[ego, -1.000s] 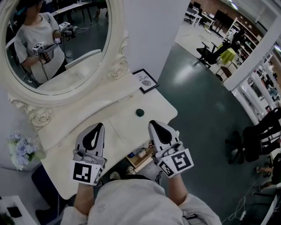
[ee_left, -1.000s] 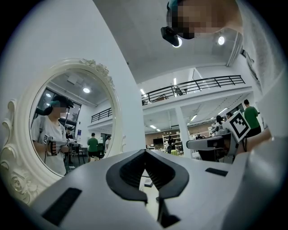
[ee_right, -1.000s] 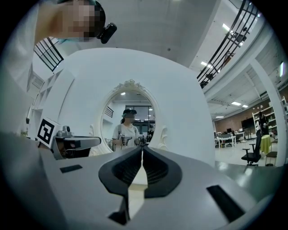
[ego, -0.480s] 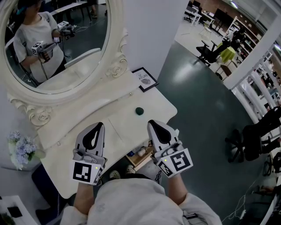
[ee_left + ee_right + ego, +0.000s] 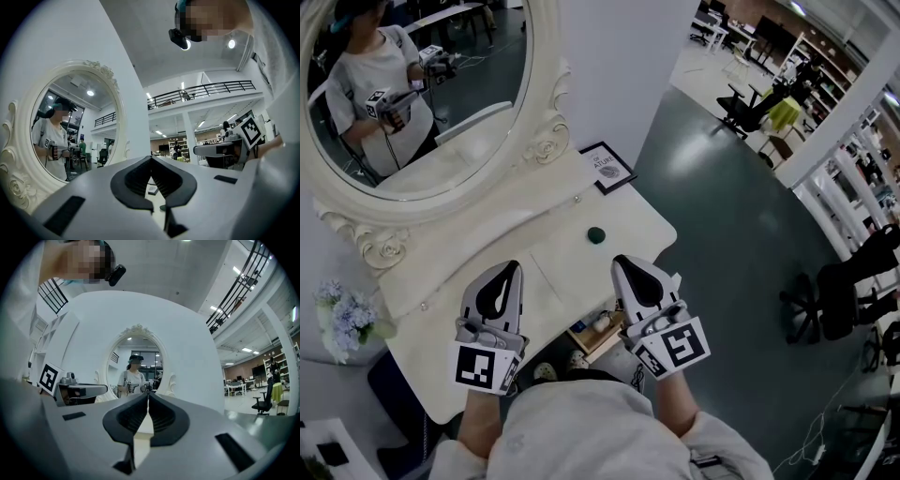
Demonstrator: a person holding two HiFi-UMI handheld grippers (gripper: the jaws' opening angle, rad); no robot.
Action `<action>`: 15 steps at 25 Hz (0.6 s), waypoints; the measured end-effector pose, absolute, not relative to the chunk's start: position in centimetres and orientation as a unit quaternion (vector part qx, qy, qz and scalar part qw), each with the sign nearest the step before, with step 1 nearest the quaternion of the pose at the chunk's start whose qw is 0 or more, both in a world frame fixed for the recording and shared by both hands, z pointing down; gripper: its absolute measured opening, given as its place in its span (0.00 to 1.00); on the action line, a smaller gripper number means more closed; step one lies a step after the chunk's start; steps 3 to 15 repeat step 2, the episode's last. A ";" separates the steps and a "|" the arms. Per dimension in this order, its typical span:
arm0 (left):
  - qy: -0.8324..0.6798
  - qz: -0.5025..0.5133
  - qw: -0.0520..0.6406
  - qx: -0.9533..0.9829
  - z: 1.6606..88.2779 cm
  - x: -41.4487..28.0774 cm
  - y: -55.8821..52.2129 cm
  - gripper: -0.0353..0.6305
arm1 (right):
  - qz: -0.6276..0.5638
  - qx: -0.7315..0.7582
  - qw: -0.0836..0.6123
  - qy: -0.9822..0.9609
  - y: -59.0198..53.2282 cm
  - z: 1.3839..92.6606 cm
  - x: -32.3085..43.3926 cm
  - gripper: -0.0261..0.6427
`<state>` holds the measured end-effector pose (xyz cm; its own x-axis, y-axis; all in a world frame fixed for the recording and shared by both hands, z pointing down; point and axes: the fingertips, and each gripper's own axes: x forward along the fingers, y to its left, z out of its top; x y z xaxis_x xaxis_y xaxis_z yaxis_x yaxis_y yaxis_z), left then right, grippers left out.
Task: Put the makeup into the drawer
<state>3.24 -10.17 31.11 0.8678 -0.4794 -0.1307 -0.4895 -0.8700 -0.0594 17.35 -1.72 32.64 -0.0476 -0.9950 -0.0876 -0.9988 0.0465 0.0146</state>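
- Hardly anything has changed in the last second. The left gripper [image 5: 510, 270] and the right gripper [image 5: 621, 262] hang where they were, side by side over the near edge of the desk [image 5: 553, 234], pointing toward the mirror [image 5: 422, 84].
- The only difference from the earlier frames is a slight drift of the whole scene, which looks like the head moving, not the hands.
- Both pairs of jaws are closed tip to tip, with nothing between them.
- The makeup [image 5: 596, 234], a small dark round piece, lies on the desk top beyond the right gripper, clear of both.
- Under the desk edge, between the grippers, what looks like the drawer [image 5: 598, 339] stands pulled out. A few small things lie in it; I can't tell what they are.
- So the pause moves nothing along: the round piece is outside the drawer and neither gripper holds it.
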 end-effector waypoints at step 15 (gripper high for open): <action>0.251 0.056 0.045 -0.965 31.1 3.2 -10.1 0.07 | 0.036 -0.689 0.027 0.723 -1.7 32.6 17.2 0.07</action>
